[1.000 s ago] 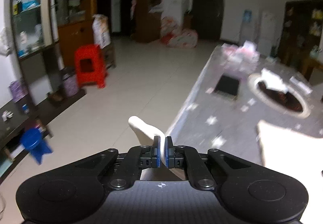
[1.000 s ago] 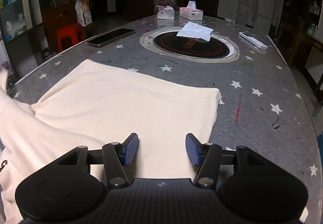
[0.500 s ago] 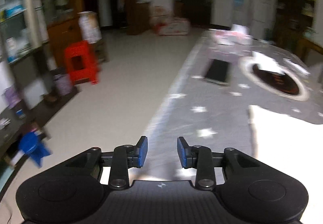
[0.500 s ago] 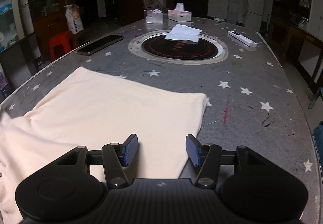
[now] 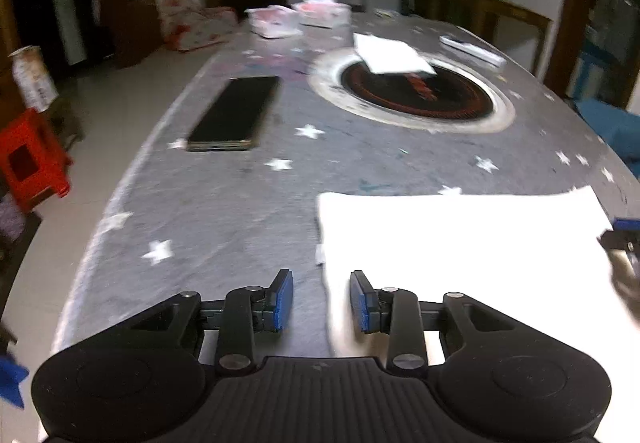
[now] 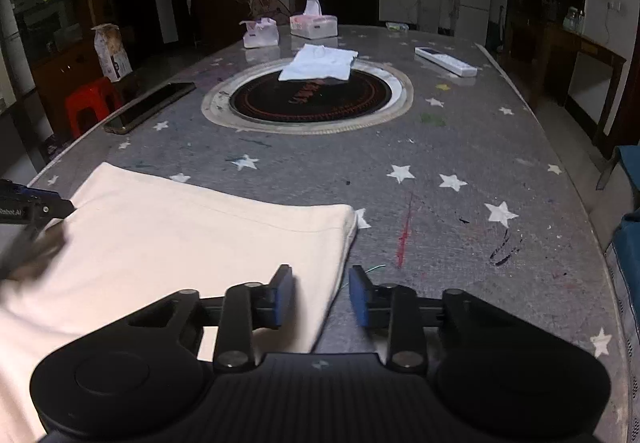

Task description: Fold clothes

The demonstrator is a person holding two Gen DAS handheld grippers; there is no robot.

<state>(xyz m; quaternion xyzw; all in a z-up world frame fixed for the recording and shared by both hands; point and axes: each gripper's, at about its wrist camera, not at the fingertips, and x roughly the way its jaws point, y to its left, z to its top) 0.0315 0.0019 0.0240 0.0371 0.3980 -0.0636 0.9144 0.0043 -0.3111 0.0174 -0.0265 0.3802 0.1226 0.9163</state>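
A cream garment (image 6: 192, 239) lies flat on the grey star-patterned table (image 6: 460, 147); it also shows in the left wrist view (image 5: 460, 239). My left gripper (image 5: 321, 301) is open and empty, straddling the garment's left edge near the front. My right gripper (image 6: 320, 297) is open and empty, straddling the garment's right edge. Each gripper shows at the edge of the other's view: the right one (image 5: 622, 239) and the left one (image 6: 28, 203).
A round black hotplate (image 6: 308, 95) with a folded white cloth (image 6: 320, 63) sits mid-table. A dark phone (image 6: 150, 111) lies at the left edge, a white remote (image 6: 446, 61) far right, tissue boxes (image 6: 314, 23) at the back. A red stool (image 5: 30, 159) stands on the floor left.
My left gripper let go of the cream cloth, opened, and swung right from the floor side to the garment's left edge. My right gripper stayed open and shifted right to the garment's right edge.
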